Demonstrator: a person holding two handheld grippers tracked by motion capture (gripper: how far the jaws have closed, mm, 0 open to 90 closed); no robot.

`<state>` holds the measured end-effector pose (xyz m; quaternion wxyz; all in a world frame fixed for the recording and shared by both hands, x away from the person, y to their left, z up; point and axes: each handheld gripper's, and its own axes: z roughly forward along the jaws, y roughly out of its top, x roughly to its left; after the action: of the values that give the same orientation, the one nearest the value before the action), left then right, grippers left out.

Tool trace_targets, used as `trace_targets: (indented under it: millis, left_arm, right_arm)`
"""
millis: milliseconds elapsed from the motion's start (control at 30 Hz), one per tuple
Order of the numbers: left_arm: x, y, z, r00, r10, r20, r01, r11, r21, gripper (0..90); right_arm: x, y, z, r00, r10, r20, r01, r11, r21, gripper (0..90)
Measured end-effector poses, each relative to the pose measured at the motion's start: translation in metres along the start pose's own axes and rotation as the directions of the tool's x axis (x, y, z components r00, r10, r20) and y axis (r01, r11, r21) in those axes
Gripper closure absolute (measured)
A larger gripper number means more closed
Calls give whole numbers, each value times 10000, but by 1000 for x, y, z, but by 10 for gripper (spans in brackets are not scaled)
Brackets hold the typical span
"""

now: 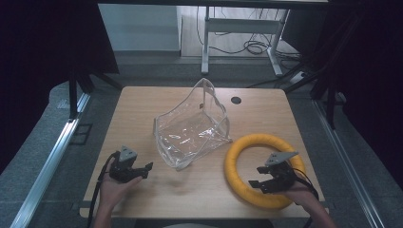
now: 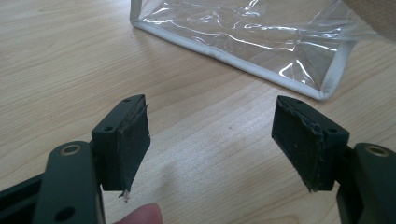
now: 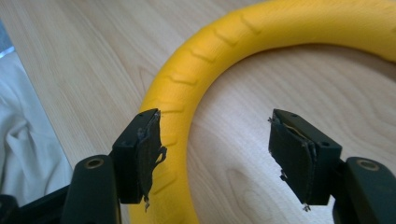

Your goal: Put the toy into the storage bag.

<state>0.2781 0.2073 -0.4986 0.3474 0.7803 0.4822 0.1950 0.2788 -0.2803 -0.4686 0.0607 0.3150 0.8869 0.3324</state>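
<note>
The yellow ring [image 1: 263, 171] lies flat on the near right part of the wooden table [image 1: 190, 190], just beside the clear plastic pouch [image 1: 192, 126], which slumps half open at the table's middle with its white-trimmed edge toward the person. The right gripper [image 1: 260, 176] hovers over the ring's near inner side with its jaws spread and nothing between them; in the right gripper view one jaw sits above the yellow band and the other above the bare wood inside the loop. The left gripper [image 1: 146, 170] rests low at the near left, jaws likewise spread and empty, aimed at the pouch's near corner, from which it stands apart. The step in hand appears to be the approach to a first grasp, probably to put the ring into the pouch. The next move likely calls for the right gripper to straddle the band and close, while the left takes the pouch's rim to hold its mouth open.
</note>
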Motion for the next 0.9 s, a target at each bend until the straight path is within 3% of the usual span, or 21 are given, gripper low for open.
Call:
trace_targets:
  millis: [467,500,633,667,700,767,800,900]
  left_arm:
    - [-2,1,0,9999,108,9,-108,9999,45,272]
    - [-2,1,1,9999,103,6,-103,9999,45,271]
    - [-3,1,3,9998,174,-19,-174,9998,93,270]
    - [-3,1,3,9998,174,-19,-174,9998,93,269]
    - [-4,1,3,9998,199,-26,-198,9997,119,269]
    - [-4,1,4,9997,248,-46,-247,9996,145,269]
    - [-4,1,4,9996,262,-63,-261,9996,142,268]
    - [-4,1,5,9996,270,-80,-269,9996,125,267]
  right_arm:
    - [20,3,24,9986,-380,-372,431,9884,1454,310]
    - [25,3,28,9968,-606,-519,692,9804,1844,310]
    - [32,2,37,9928,-927,-762,1089,9627,2477,311]
    - [32,2,37,9928,-927,-762,1089,9627,2477,311]
    - [36,2,41,9916,-1024,-793,1211,9503,2869,322]
    - [37,2,45,9889,-1256,-800,1448,9360,3209,338]
    - [38,2,48,9866,-1459,-730,1623,9229,3490,349]
    - [41,3,52,9850,-1589,-679,1728,9075,3829,367]
